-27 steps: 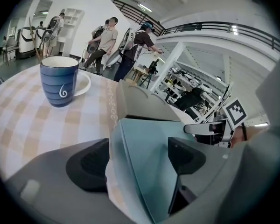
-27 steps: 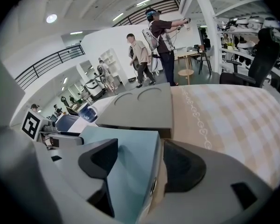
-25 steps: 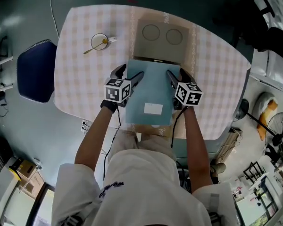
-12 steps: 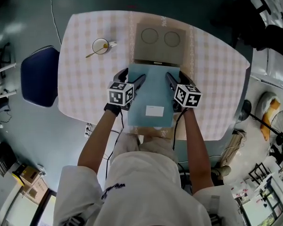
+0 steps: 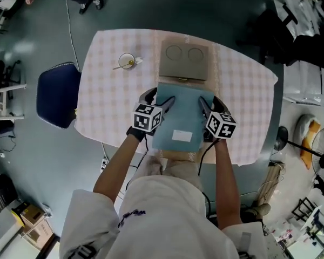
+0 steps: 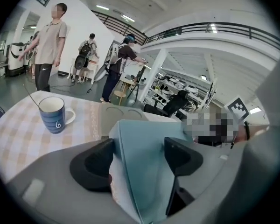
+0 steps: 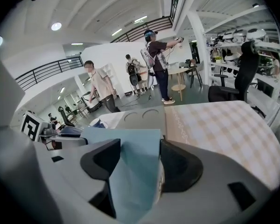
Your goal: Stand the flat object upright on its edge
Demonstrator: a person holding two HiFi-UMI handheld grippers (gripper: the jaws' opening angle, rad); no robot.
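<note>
A flat light-blue book (image 5: 179, 117) with a white label is held between both grippers over the near side of the checked table (image 5: 108, 90). My left gripper (image 5: 159, 99) clasps its left edge. In the left gripper view the book (image 6: 147, 141) fills the gap, both pads touch it, and the jaws are closing. My right gripper (image 5: 209, 102) clasps the right edge. The right gripper view shows the book (image 7: 135, 171) wedged between the two dark pads. The book lies roughly flat, its near end reaching past the table's front edge.
A grey-brown board (image 5: 184, 61) with two circles lies just beyond the book. A blue mug (image 5: 126, 61) with a spoon stands to the back left, also seen in the left gripper view as the mug (image 6: 52, 114). A blue chair (image 5: 56, 93) stands left of the table. People stand in the hall behind.
The head view has shifted, so the table sits lower and more to the right in the picture. Both grippers stay on the book's two side edges, just in front of the board.
</note>
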